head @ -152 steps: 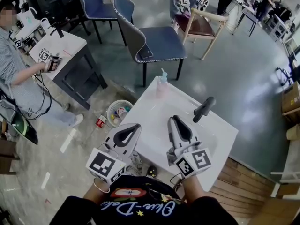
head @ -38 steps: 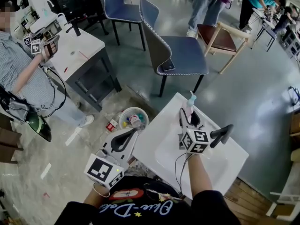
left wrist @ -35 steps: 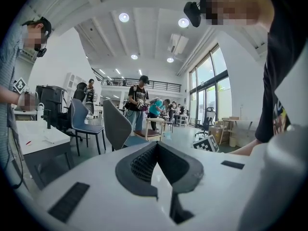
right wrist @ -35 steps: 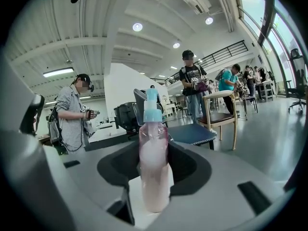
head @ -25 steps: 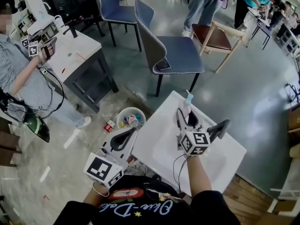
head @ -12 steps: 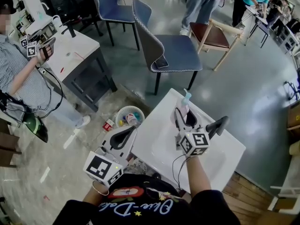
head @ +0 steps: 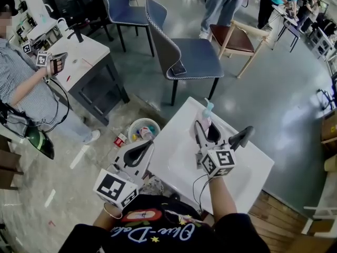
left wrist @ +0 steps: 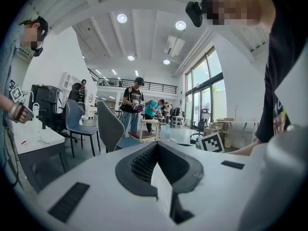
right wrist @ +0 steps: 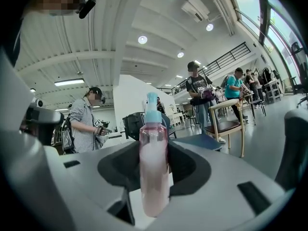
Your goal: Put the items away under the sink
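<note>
pink soap bottle is clamped in the right gripper at the sink's far corner. left gripper is closed and empty. pickup stage, i'd say. next it needs lowering under the sink.

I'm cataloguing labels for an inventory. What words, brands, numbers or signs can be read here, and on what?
"Blue-Da", roughly, in cursive on the person's black shirt; the rest is cut off.
The cubes on the left hand-held gripper and right hand-held gripper: square marker patterns, no letters.
On the pink pump bottle: no label readable.
</note>
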Demonstrator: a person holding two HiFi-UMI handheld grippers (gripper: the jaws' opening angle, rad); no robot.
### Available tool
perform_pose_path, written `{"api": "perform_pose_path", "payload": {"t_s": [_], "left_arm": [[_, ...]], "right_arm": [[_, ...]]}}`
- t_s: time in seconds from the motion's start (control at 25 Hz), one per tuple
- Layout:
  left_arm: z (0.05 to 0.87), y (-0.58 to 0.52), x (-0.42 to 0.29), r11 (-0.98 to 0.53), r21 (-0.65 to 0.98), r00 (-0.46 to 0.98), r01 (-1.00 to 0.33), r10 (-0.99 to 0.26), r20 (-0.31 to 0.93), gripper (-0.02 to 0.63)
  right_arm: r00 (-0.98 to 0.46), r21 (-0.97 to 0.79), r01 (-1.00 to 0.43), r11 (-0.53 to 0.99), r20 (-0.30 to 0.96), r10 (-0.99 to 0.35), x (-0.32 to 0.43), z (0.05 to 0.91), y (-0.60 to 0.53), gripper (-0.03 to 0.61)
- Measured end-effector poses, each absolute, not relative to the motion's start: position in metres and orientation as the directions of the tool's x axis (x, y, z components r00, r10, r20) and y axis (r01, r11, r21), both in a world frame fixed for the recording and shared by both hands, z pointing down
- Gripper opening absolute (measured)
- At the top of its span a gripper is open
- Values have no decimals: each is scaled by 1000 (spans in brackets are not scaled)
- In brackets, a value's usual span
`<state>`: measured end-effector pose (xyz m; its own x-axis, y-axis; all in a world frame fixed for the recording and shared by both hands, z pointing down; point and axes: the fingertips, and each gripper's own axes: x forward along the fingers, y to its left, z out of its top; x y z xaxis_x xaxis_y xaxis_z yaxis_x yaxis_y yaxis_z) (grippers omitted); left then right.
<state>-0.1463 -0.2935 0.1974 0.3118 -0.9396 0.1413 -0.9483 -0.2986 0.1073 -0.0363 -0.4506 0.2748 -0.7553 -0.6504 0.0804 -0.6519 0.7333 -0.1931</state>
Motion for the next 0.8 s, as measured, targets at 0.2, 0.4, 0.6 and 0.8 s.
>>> {"api": "perform_pose_path", "payload": {"t_s": [0.2,0.4,0.6,0.8], "left_arm": [[195,-291,-141,-305,109,318,-946,-938,137,8],[194,-286,-131,-314,107,327,-943,-936,133,8],[191,-280,-122,-321,107,334,-941,-934,127,8],[186,-274,-110,-335,98,345,-937,-931,121,8]], "right_arm": [[-770,-170,-635,754,56,-636,-36,261,-441,187],[-779,-159,-622,767,34,-626,-30,251,-430,187],[-783,-157,-616,772,14,-622,-22,240,-418,187],[-786,-154,-609,778,-13,-618,-12,228,-408,187]]}}
